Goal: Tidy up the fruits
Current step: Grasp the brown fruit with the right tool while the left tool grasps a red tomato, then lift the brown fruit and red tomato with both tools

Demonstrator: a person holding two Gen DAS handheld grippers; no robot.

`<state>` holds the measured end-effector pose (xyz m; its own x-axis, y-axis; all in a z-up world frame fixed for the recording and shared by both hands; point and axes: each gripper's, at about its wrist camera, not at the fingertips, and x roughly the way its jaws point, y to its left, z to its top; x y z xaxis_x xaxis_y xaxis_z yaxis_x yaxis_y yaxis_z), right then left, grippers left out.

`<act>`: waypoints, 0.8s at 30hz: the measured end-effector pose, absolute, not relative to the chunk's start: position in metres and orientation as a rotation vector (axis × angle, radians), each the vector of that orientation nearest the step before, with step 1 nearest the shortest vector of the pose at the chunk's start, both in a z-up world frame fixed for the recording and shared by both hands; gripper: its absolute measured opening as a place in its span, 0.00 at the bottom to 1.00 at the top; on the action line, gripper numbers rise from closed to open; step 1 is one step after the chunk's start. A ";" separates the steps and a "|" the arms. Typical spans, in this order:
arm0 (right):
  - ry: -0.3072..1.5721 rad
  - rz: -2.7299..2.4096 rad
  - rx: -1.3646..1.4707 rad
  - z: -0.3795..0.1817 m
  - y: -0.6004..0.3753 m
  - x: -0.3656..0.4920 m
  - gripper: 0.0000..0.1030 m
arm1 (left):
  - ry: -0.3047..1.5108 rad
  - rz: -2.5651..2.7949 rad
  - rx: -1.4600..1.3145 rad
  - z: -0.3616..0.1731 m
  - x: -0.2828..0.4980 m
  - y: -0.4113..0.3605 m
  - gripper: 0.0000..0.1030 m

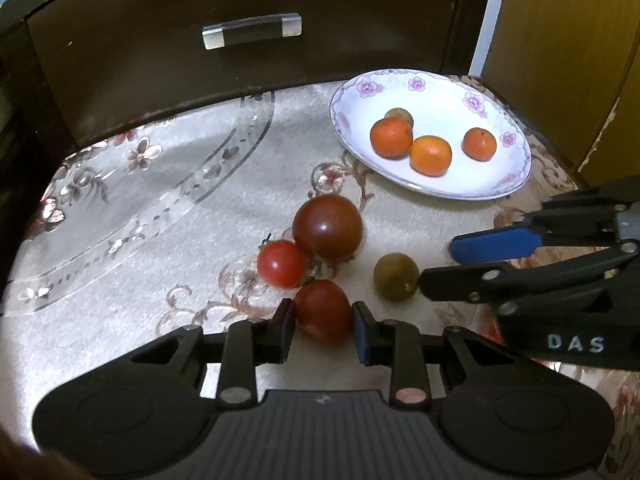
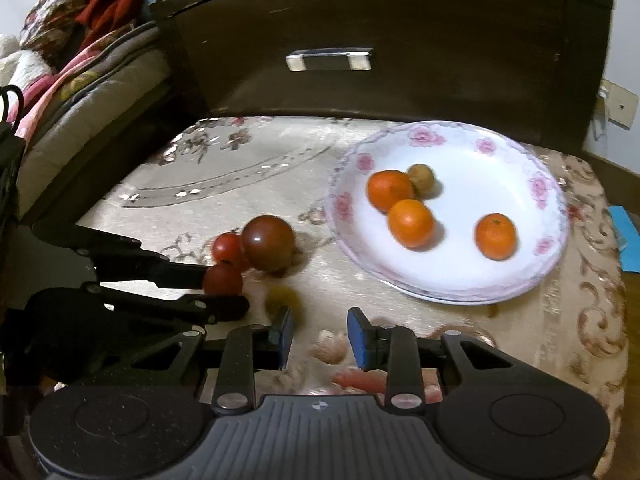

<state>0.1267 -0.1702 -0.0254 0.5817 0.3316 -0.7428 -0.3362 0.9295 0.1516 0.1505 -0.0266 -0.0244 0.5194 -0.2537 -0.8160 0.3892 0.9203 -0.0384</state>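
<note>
My left gripper (image 1: pixel 323 322) is shut on a red tomato (image 1: pixel 323 309) that rests on the cloth; the tomato also shows in the right wrist view (image 2: pixel 223 280). A large dark tomato (image 1: pixel 327 227) and a small red tomato (image 1: pixel 281 263) sit just beyond it. A green-brown fruit (image 1: pixel 396 277) lies to the right, touching the tip of my right gripper (image 1: pixel 436 262). In the right wrist view my right gripper (image 2: pixel 319 330) is open and empty, with that fruit (image 2: pixel 282 300) just off its left finger. A floral plate (image 1: pixel 504 120) holds three oranges (image 1: pixel 431 155) and one brownish fruit (image 1: pixel 399 114).
The fruits lie on a small table with a floral cloth (image 1: pixel 160 220). A dark wooden drawer front with a metal handle (image 1: pixel 252 30) stands right behind it. A bed with blankets (image 2: pixel 60 80) is on the left in the right wrist view.
</note>
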 end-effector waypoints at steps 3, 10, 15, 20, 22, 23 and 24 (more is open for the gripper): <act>0.865 0.425 -0.018 -0.027 -0.161 0.128 0.26 | 0.954 -0.385 0.153 -0.023 0.148 -0.020 0.38; 0.875 0.439 -0.019 -0.034 -0.149 0.136 0.28 | 0.968 -0.384 0.144 -0.024 0.144 -0.010 0.38; 0.879 0.424 -0.033 -0.040 -0.145 0.142 0.28 | 0.970 -0.380 0.148 -0.026 0.146 -0.011 0.38; 0.876 0.417 -0.051 -0.041 -0.144 0.143 0.28 | 0.974 -0.380 0.159 -0.028 0.146 -0.012 0.38; 0.878 0.417 -0.060 -0.041 -0.144 0.143 0.27 | 0.975 -0.379 0.155 -0.028 0.147 -0.012 0.38; 0.879 0.414 -0.060 -0.041 -0.145 0.142 0.26 | 0.975 -0.379 0.150 -0.028 0.147 -0.012 0.38; 0.880 0.407 -0.062 -0.040 -0.145 0.142 0.22 | 0.973 -0.377 0.149 -0.028 0.147 -0.012 0.38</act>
<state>0.1421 -0.1452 -0.0402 0.5656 0.3211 -0.7596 -0.3715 0.9215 0.1129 0.1470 -0.0116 -0.0279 0.5044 -0.2449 -0.8280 0.3767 0.9253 -0.0441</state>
